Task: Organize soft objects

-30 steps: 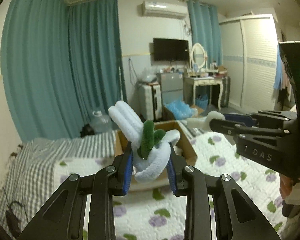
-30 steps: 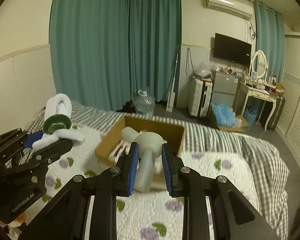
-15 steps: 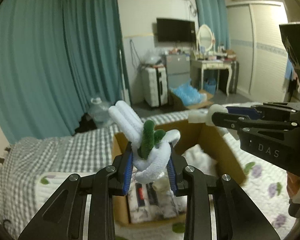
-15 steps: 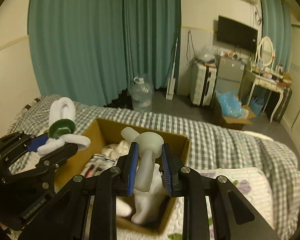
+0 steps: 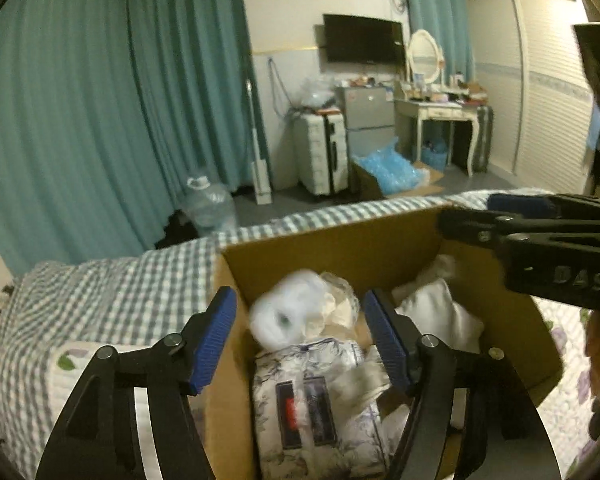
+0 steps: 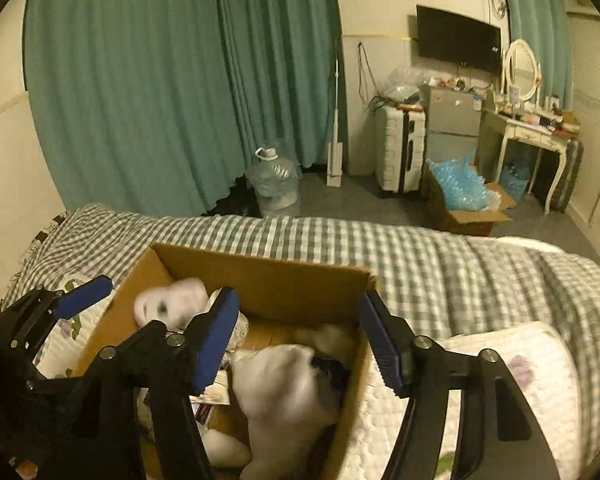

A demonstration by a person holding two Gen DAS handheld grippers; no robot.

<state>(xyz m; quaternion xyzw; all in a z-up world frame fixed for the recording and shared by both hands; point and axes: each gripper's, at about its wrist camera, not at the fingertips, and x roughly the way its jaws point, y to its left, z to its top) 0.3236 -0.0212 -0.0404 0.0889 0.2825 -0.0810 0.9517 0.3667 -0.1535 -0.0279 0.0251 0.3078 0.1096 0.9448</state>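
Observation:
A brown cardboard box (image 5: 340, 248) (image 6: 268, 284) sits on the bed and holds several soft white things. My left gripper (image 5: 300, 336) is open and empty above the box; the white-and-green fuzzy toy (image 5: 284, 316) is blurred in the box between its fingers. It also shows in the right wrist view (image 6: 168, 304). My right gripper (image 6: 300, 340) is open and empty above the box's right part; the pale soft toy (image 6: 284, 384) is blurred below it. A patterned packet (image 5: 312, 404) lies in the box.
The bed has a grey checked blanket (image 6: 420, 256) and a white flowered quilt (image 6: 500, 380). Beyond it stand teal curtains (image 5: 100, 100), a water jug (image 6: 274, 184), a white suitcase (image 5: 324, 152), a dressing table (image 5: 440, 116) and a box of blue bags (image 6: 460, 196).
Both grippers moved forward over the box and opened. The fuzzy white-and-green toy and the pale toy left the jaws and dropped into the box.

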